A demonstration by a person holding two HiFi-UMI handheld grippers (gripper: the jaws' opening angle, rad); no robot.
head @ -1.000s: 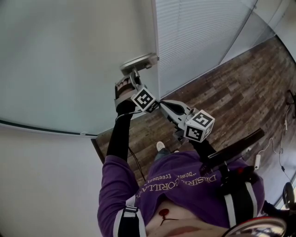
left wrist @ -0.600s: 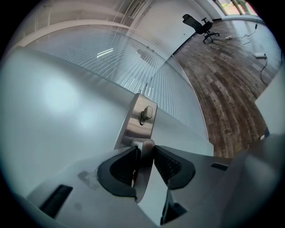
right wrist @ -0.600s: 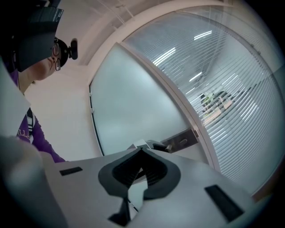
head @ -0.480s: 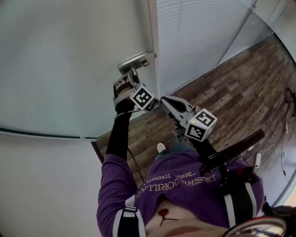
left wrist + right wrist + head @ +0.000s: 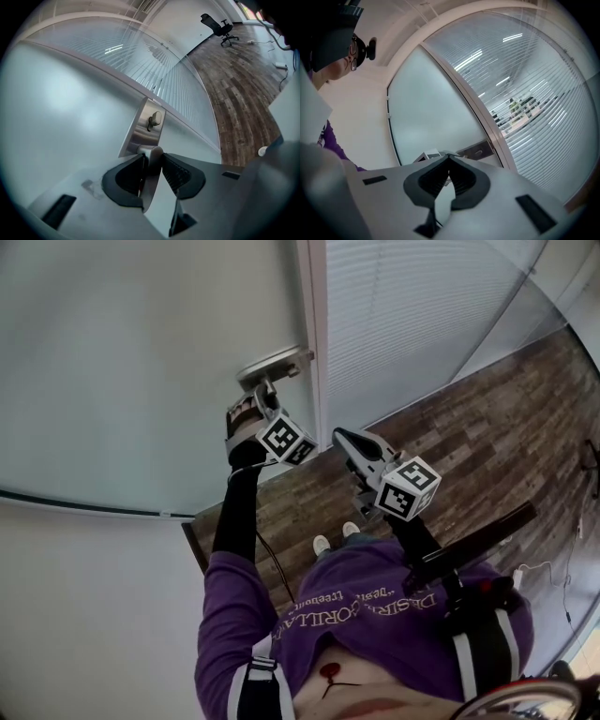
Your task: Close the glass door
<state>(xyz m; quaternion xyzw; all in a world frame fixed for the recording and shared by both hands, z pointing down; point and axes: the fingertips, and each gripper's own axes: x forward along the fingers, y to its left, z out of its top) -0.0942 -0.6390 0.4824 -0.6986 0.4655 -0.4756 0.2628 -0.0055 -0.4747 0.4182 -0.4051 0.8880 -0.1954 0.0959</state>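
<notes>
- The frosted glass door (image 5: 141,362) fills the far left, its right edge beside a striped glass panel (image 5: 403,315).
- The left gripper (image 5: 152,158) clamps the door's silver handle (image 5: 157,197).
- The right gripper (image 5: 449,163) hangs nearer, jaws together, empty.

glass door (image 5: 141,371): frosted, matt | handle (image 5: 151,152): brushed metal | floor (image 5: 469,446): dark wood planks | left gripper (image 5: 152,165): matt grey plastic

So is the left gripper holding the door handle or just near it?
Holding it. In the left gripper view, the left gripper has both jaws pressed against the door handle.
</notes>
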